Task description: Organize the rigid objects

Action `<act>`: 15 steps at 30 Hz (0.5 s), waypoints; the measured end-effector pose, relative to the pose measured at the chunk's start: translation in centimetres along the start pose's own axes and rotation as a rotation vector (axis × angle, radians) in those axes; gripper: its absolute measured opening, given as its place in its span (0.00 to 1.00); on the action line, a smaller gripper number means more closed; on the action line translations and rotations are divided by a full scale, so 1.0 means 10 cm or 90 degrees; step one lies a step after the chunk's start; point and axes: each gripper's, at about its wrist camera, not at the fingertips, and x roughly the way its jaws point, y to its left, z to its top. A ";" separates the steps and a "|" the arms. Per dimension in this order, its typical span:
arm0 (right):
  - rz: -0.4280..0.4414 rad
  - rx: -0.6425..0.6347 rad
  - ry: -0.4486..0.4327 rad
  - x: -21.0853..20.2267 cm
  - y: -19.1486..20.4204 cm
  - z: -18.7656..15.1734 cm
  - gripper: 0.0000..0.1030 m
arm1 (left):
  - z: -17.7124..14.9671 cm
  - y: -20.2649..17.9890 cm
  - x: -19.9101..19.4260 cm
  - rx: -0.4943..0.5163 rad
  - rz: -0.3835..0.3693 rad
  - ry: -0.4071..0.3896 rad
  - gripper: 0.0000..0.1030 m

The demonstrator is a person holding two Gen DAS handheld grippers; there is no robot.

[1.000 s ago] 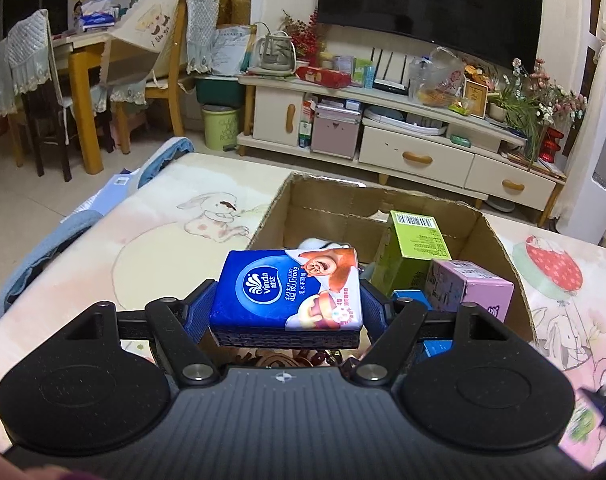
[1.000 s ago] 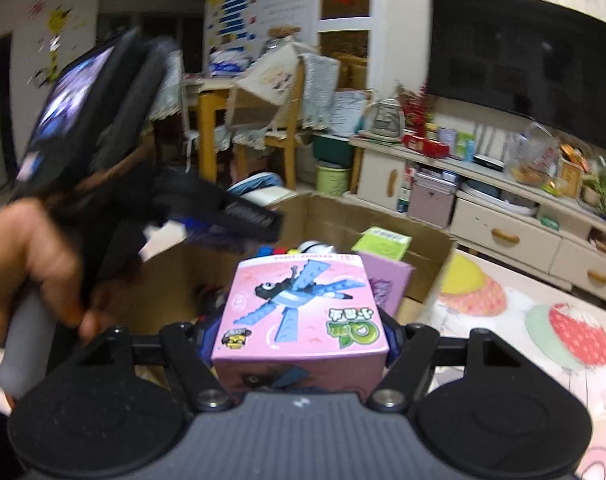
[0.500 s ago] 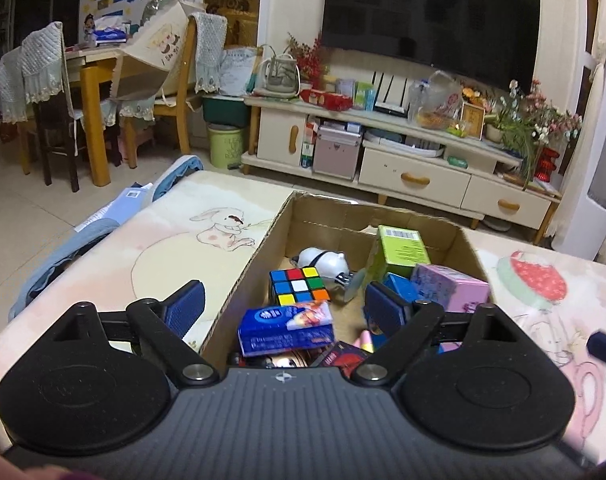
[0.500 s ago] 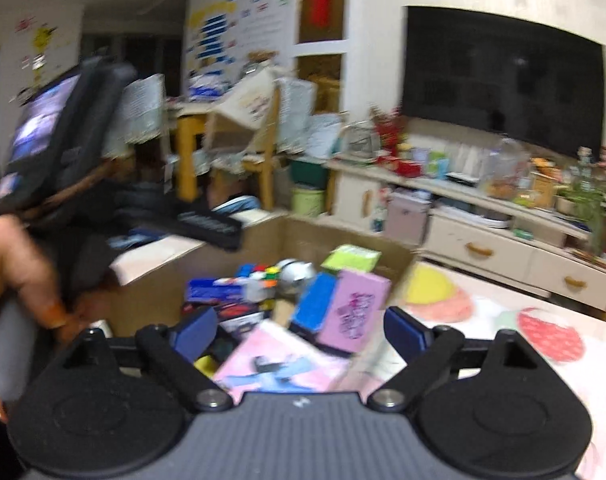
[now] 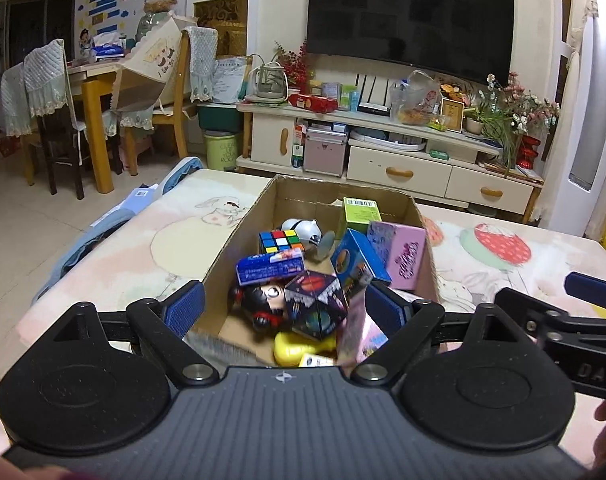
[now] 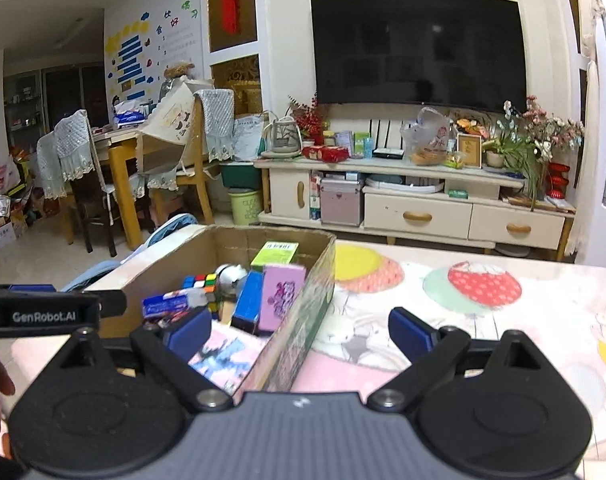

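Both grippers just let go, so the left gripper (image 5: 283,312) and right gripper (image 6: 299,330) hang wide open and empty while the tissue pack (image 5: 270,267) and pink box (image 6: 219,354) now sit in the cardboard box (image 5: 239,236), basically two more items sorted.

The left wrist view looked forward and slightly down along its own fingers (image 5: 183,312), close over the near end of the cardboard box (image 5: 239,236), toward the TV stand (image 5: 383,152) across the room. The right wrist view sat lower and to the right, straddling the box's right wall (image 6: 303,320) (its own fingers (image 6: 411,332) framing it) and faced the same way. Both shared the box's contents, the printed tablecloth (image 6: 503,312), the television (image 5: 407,16) and the dining chairs (image 6: 79,160).
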 end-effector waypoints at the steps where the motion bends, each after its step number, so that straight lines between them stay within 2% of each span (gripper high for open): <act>1: 0.001 -0.002 0.001 -0.02 0.02 0.00 0.92 | -0.02 -0.01 -0.05 0.001 0.001 -0.001 1.00; 15: 0.012 -0.020 -0.028 -0.45 0.18 0.02 0.94 | -0.14 -0.05 -0.65 0.028 0.013 -0.036 1.00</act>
